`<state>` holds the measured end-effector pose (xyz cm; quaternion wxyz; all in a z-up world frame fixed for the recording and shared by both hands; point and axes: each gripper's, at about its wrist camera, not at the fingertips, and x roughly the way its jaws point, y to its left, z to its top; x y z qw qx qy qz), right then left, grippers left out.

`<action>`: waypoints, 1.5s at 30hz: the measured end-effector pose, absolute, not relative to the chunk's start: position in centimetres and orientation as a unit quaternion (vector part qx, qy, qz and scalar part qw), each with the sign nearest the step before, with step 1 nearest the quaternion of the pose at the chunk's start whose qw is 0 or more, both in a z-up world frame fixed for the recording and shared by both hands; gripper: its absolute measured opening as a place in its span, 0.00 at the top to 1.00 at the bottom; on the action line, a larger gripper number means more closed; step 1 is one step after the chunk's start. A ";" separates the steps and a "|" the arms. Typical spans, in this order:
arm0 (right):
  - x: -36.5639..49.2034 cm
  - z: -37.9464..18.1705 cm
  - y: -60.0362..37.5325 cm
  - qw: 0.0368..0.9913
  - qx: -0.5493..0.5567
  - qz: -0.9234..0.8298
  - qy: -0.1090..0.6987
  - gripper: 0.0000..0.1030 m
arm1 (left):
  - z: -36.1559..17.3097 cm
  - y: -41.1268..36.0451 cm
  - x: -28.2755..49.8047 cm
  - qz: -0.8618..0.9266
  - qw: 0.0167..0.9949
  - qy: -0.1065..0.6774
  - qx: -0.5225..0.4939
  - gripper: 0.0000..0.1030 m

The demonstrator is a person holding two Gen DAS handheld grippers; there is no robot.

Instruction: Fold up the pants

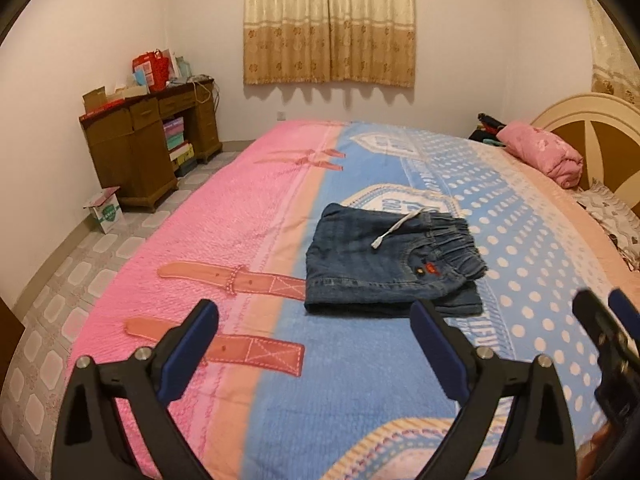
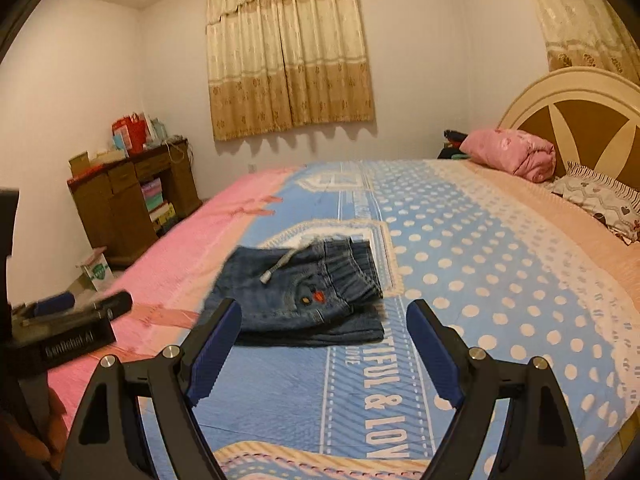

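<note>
The lower layers of the folded denim pants [image 2: 304, 300] are covered by the top layer, and their far-left edge is motion-blurred in the right wrist view. The right gripper [image 1: 600, 304] is cut off by the left wrist view's right edge. Items on the wooden desk [image 1: 148, 68] are too small to identify.

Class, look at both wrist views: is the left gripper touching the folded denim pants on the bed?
Apart. In the left wrist view the left gripper stands open and empty, with bare blanket between its fingertips and the pants.
</note>
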<state>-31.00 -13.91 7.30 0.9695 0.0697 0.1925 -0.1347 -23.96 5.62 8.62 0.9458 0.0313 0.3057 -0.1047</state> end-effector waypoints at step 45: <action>-36.4 12.8 -11.4 0.977 0.084 -0.113 0.158 0.16 | 13.8 6.4 -30.3 -0.115 0.958 0.257 0.047 0.00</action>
